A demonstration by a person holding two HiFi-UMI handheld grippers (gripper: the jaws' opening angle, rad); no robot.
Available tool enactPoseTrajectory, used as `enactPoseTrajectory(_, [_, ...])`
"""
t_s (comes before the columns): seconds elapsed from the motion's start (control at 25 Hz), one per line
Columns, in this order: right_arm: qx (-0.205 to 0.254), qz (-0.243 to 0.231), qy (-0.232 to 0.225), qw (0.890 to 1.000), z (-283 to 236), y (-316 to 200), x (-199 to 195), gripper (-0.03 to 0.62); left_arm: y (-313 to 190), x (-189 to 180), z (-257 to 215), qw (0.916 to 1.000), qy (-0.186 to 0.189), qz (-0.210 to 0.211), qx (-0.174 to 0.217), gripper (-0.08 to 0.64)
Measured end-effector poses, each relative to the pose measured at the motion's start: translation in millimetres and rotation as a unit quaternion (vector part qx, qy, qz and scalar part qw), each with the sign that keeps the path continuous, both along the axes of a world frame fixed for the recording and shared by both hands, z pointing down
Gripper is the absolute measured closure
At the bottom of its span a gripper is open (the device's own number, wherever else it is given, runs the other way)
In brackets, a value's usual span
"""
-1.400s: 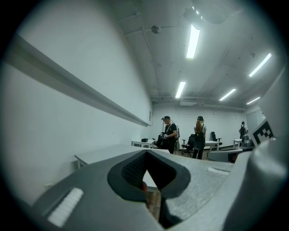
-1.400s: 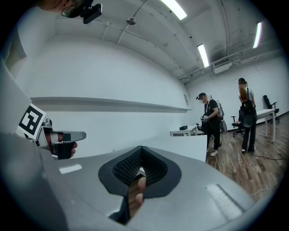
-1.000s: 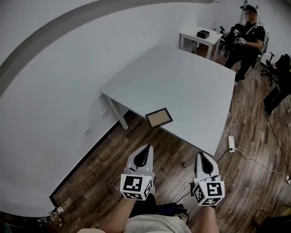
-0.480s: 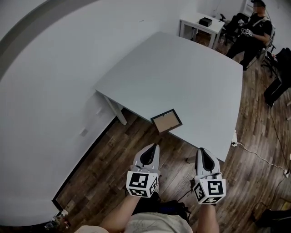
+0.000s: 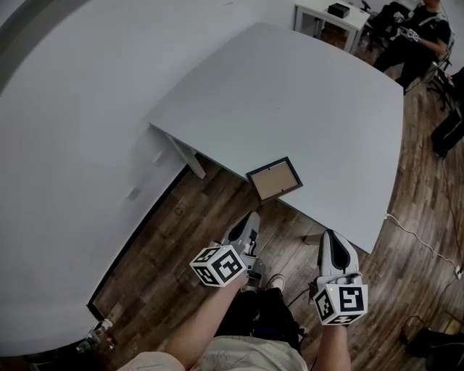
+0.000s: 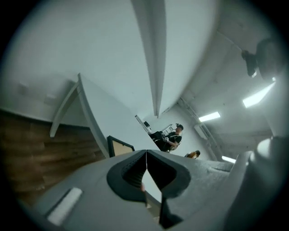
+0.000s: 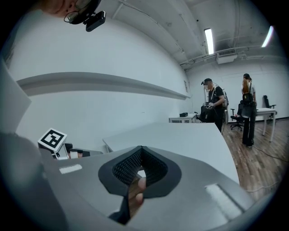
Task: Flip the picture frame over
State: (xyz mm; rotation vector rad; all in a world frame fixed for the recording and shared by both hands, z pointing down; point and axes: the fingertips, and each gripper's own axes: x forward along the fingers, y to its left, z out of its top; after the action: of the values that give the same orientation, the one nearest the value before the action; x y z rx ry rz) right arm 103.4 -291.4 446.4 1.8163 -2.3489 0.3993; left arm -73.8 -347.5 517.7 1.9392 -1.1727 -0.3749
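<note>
A black picture frame (image 5: 274, 179) with a tan panel facing up lies at the near edge of the grey table (image 5: 312, 109). In the left gripper view the picture frame (image 6: 118, 147) shows just above the jaws. My left gripper (image 5: 250, 219) hangs over the wooden floor, short of the table and a little left of the frame, its jaws shut on nothing. My right gripper (image 5: 328, 238) is also over the floor, below the table's near corner, shut and empty. Its view looks across the table top (image 7: 180, 137).
A wall runs along the left, with a table leg (image 5: 185, 156) close to it. A small white desk (image 5: 330, 18) and a seated person (image 5: 420, 32) are at the far right. A power strip and cable (image 5: 406, 228) lie on the floor at right.
The head view has moved toward the table, so the frame sits lower and nearer. My left gripper has rolled, its marker cube now tilted. Both grippers stay shut.
</note>
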Motion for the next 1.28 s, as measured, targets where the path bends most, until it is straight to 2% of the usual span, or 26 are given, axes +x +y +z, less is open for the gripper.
enactPoseTrajectory(0.08, [-0.006,0.002,-0.003,1.0,8,-1,5,0.565,-7,0,19,0.9975,0.067,-0.005,-0.022,0.513])
enactPoseTrajectory(0.2, [-0.017,0.004,-0.005,1.0,24,-4,8,0.565,-17,2,46,0.9858,0.16,-0.007,-0.051,0.454])
enactPoseTrajectory(0.36, [-0.028,0.005,-0.013,1.0,38,-6,12,0.565,-27,3,82,0.971,0.228,-0.024,-0.067,0.43])
enactPoseTrajectory(0.68, [-0.047,0.0,-0.013,0.999,64,-10,18,0.565,-51,9,123,0.9621,0.261,-0.045,-0.067,0.405])
enactPoseTrajectory(0.92, [-0.066,-0.004,-0.009,0.998,84,-5,20,0.565,-59,14,127,0.9616,0.267,-0.041,-0.048,0.383])
enactPoseTrajectory(1.28, [-0.075,-0.011,-0.005,0.997,91,-3,17,0.565,-71,17,127,0.9593,0.274,-0.05,-0.044,0.382])
